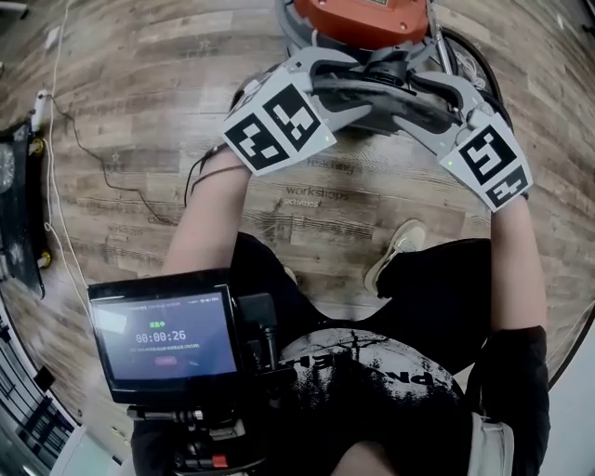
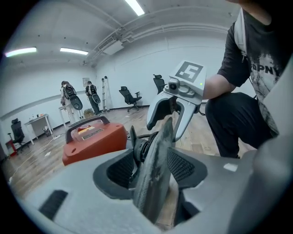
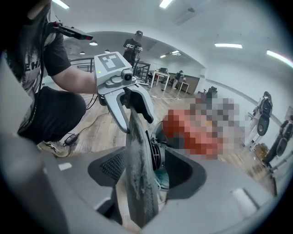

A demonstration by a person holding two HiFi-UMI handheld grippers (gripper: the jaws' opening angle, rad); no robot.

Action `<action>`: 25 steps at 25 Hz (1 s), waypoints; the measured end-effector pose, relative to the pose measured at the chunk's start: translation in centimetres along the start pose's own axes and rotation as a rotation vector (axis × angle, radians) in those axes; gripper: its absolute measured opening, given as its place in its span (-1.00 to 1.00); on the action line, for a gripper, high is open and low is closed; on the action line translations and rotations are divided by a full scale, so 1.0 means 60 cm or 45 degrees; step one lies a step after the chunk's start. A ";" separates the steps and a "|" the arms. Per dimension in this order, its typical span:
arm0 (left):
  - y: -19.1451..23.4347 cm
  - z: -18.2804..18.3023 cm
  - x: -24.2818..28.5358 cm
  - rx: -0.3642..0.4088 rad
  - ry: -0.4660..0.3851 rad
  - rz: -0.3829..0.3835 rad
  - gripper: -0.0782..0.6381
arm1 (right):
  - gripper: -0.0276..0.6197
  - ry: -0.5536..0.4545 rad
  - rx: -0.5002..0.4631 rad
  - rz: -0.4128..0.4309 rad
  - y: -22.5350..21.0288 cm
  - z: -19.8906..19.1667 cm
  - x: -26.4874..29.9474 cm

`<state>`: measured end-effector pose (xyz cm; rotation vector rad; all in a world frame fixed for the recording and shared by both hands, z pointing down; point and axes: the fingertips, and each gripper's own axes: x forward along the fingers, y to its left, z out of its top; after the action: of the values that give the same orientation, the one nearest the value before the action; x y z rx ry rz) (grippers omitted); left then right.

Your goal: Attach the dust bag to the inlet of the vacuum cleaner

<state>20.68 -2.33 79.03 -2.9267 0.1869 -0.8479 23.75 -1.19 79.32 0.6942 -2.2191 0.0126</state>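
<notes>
The orange vacuum cleaner (image 1: 363,19) stands on the wood floor at the top of the head view. Its black ribbed inlet (image 2: 141,151) shows in both gripper views (image 3: 156,155). The dust bag's flat grey collar (image 2: 155,169) stands edge-on against the inlet, also seen in the right gripper view (image 3: 137,173). My left gripper (image 1: 358,84) and right gripper (image 1: 423,98) face each other across it. The left gripper (image 2: 153,170) is open, its pads clear of the collar on both sides. The right gripper (image 3: 145,172) is open too, with the collar between its pads but not pinched.
I am crouched with a shoe (image 1: 395,251) just below the vacuum. A thin cable (image 1: 93,158) runs over the floor at left beside a black object (image 1: 19,214). A timer screen (image 1: 165,339) hangs at my chest. People (image 2: 68,98) and office chairs (image 2: 130,97) stand far off.
</notes>
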 end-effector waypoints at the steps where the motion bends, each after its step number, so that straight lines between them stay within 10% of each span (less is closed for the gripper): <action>1: 0.000 0.000 -0.001 -0.007 -0.009 0.004 -0.12 | -0.08 -0.017 0.000 -0.002 -0.001 0.003 -0.002; 13: 0.015 0.065 -0.093 -0.173 -0.550 0.273 -0.78 | -0.90 -0.422 -0.068 -0.071 0.002 0.106 -0.046; 25: 0.018 0.060 -0.131 -0.052 -0.507 0.343 -0.78 | -0.90 -0.556 -0.078 -0.020 0.003 0.131 -0.046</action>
<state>15.91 -2.08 71.76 -2.9359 0.5527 -0.2209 19.68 -1.51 72.05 0.7331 -2.6155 -0.2345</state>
